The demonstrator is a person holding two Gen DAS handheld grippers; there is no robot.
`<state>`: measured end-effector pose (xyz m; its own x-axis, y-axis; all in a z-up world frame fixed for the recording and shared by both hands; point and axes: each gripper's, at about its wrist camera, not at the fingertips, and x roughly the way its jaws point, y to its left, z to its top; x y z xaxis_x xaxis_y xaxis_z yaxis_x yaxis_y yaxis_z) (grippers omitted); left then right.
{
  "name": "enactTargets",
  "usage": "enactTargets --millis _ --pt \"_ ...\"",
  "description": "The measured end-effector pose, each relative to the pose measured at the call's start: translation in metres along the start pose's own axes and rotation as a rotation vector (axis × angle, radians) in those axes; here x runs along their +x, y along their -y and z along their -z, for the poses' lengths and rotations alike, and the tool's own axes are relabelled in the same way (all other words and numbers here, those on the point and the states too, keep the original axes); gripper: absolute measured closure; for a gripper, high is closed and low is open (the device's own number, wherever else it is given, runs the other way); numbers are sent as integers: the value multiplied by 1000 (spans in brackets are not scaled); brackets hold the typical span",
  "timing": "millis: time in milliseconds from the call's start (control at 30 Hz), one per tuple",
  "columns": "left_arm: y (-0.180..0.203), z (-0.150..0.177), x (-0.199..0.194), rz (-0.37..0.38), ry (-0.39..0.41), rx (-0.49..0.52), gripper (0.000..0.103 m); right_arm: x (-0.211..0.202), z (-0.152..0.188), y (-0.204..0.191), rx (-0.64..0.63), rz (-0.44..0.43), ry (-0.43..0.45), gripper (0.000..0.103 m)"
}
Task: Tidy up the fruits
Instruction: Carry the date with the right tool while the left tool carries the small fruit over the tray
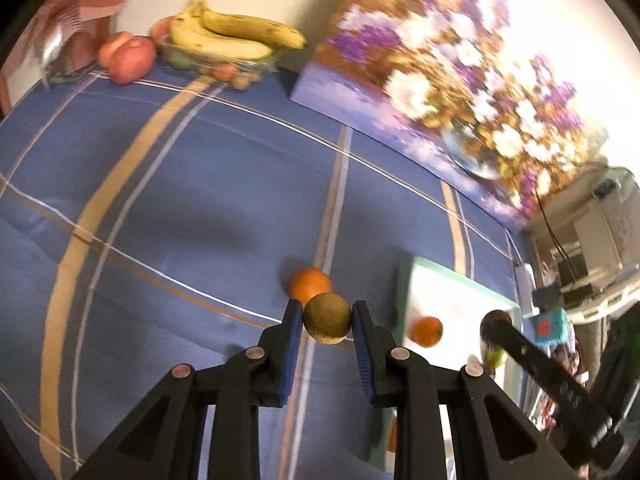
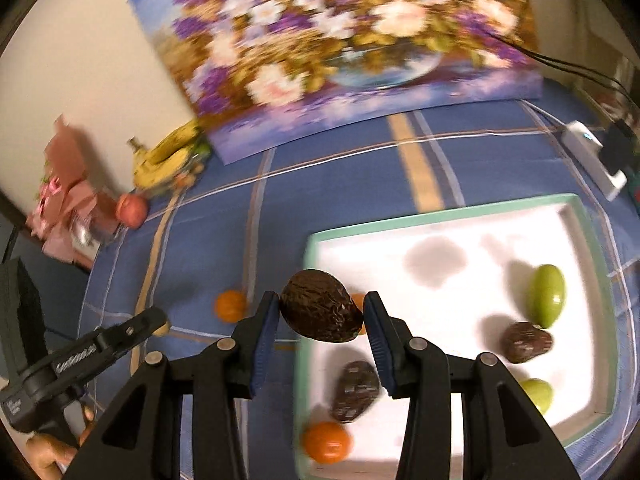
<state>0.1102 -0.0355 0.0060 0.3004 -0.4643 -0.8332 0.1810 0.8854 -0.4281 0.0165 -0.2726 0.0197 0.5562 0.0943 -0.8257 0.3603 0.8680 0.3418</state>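
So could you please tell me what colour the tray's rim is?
The tray's rim is pale mint green, clearest in the right wrist view.

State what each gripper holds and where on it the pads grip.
Left gripper: a round brown kiwi, pinched at its two opposite sides. Right gripper: a dark brown wrinkled avocado, clamped across its two ends.
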Motion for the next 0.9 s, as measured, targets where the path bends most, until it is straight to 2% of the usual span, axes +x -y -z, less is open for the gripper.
enactTargets --millis 200,367,533,900 --pt "47 16 18 52 -50 105 76 -17 -7 53 112 83 49 58" --pt "75 25 31 100 -78 153 76 -31 -10 93 211 96 81 58" --pt "93 32 47 72 -96 199 76 -40 -9 116 261 99 98 58" --pt "108 42 76 -14 -120 270 76 -34 -10 114 242 90 91 58"
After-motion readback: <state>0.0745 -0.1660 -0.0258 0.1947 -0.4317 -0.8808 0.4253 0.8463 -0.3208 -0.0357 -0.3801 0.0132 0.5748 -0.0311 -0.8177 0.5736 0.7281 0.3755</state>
